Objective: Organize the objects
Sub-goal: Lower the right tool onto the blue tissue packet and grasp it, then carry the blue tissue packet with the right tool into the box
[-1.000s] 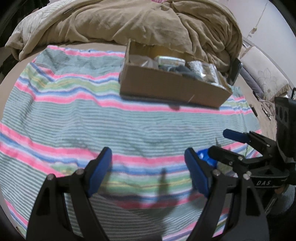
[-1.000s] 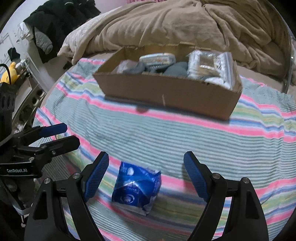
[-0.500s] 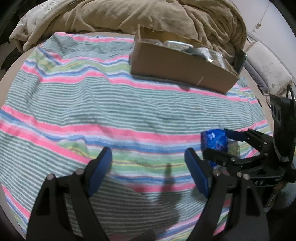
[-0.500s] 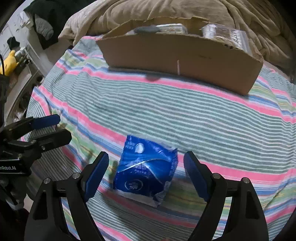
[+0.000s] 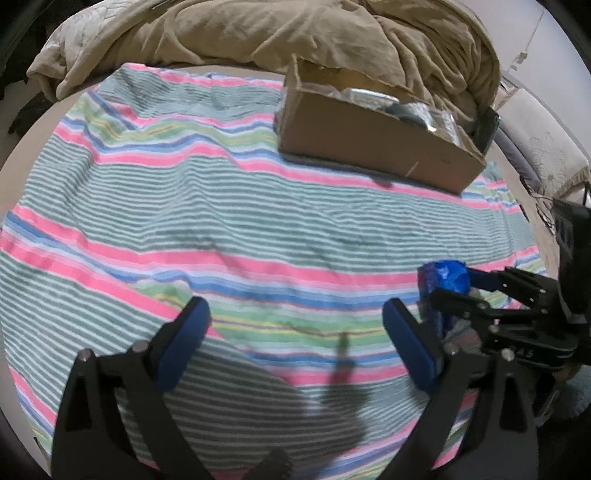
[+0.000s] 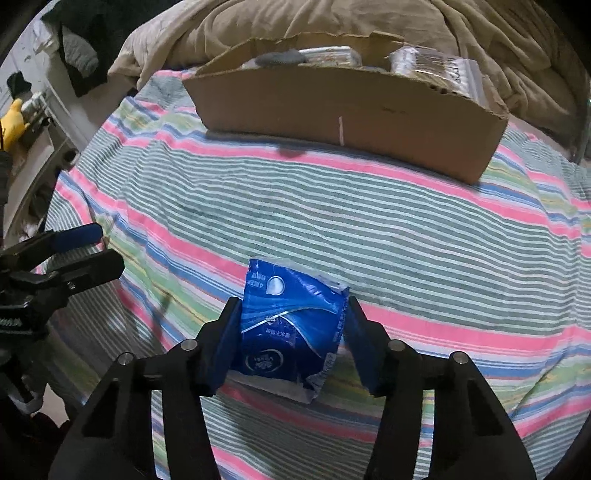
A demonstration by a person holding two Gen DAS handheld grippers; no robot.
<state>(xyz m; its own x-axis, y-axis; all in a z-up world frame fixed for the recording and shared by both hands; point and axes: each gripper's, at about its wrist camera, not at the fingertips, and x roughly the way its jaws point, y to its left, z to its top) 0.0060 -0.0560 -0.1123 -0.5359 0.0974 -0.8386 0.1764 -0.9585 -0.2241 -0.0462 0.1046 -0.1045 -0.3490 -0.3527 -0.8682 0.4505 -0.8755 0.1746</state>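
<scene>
Right fingers (image 6: 225, 339) are closing on the blue pack (image 6: 291, 328) at lower centre, its long axis pointing to the box (image 6: 347, 110) above, while the left gripper (image 5: 295, 343) opens wide, empty

A home bedroom: a bed (image 5: 22, 155) under a striped sheet (image 5: 258, 229), a rumpled tan duvet (image 5: 258, 33) at 12 o'clock, a pillow (image 5: 543, 155) at 2 o'clock.

Black hand-held gripper (image 6: 290, 332), blue pads (image 6: 225, 339)
</scene>
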